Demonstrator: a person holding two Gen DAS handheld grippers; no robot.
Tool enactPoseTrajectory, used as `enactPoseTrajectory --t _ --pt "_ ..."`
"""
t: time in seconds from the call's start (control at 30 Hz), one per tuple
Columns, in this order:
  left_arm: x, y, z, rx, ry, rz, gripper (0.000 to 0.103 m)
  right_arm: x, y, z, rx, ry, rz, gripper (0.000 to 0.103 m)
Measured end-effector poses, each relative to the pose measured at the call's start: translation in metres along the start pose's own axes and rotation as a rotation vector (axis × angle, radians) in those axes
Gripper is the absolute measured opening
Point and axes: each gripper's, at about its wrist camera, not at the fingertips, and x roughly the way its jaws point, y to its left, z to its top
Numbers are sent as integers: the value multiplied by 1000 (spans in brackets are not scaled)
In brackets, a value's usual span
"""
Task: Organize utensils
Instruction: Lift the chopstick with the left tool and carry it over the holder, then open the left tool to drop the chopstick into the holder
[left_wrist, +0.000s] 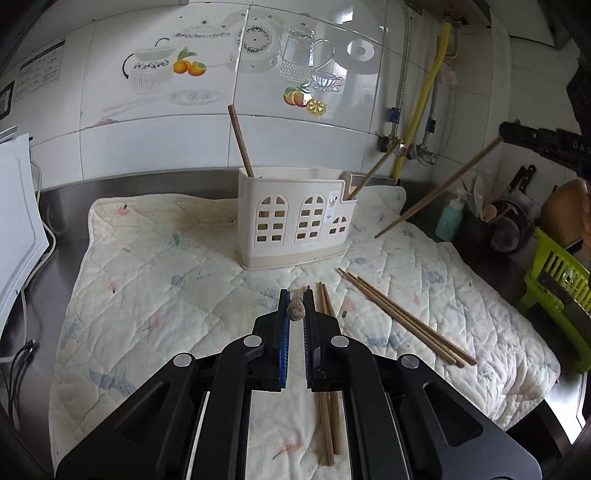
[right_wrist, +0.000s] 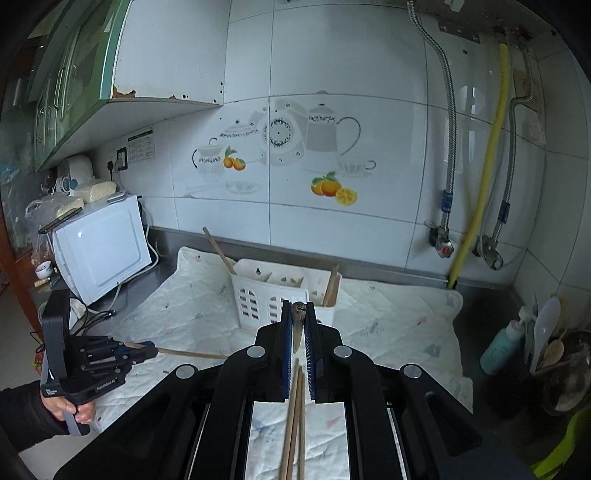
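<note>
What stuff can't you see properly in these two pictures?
- Left wrist view: the bottom of the brown wooden stick is hidden inside the white plastic house-shaped utensil holder.
- Left wrist view: the near ends of the loose wooden chopsticks on the quilted cloth run under the left claw.
- Right wrist view: the yellow-green plastic rack is cut off by the corner.

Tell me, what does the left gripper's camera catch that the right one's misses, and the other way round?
Only the left wrist view shows the green rack and the four chopsticks lying loose on the quilted cloth. Only the right wrist view shows the microwave, the green cabinet and the hand holding the left gripper. Both show the white utensil holder and the fruit-and-teapot tiles.
</note>
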Motion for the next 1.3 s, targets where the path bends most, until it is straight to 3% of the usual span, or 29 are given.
enactPoseTrajectory --t 0.13,0.37,0.53,0.8,0.87,1.07,1.3 --pt "3 -1 20 11 -6 -13 5 16 -3 38 -20 4 15 6" --pt "4 0 52 28 -39 -13 5 59 -10 84 -33 31 -47 6" --pt "5 -6 75 65 -52 -20 5 104 -17 88 -20 127 -58 6" --pt "-7 -19 129 107 -153 -22 5 156 -24 70 1 216 -63 7" --pt "-11 -22 145 121 -190 -12 5 160 -26 67 13 212 -56 7" --pt "-11 -25 197 126 -299 28 5 144 -31 64 18 159 -55 24" --pt "28 -12 224 83 -304 83 5 102 -34 50 8 83 -47 31"
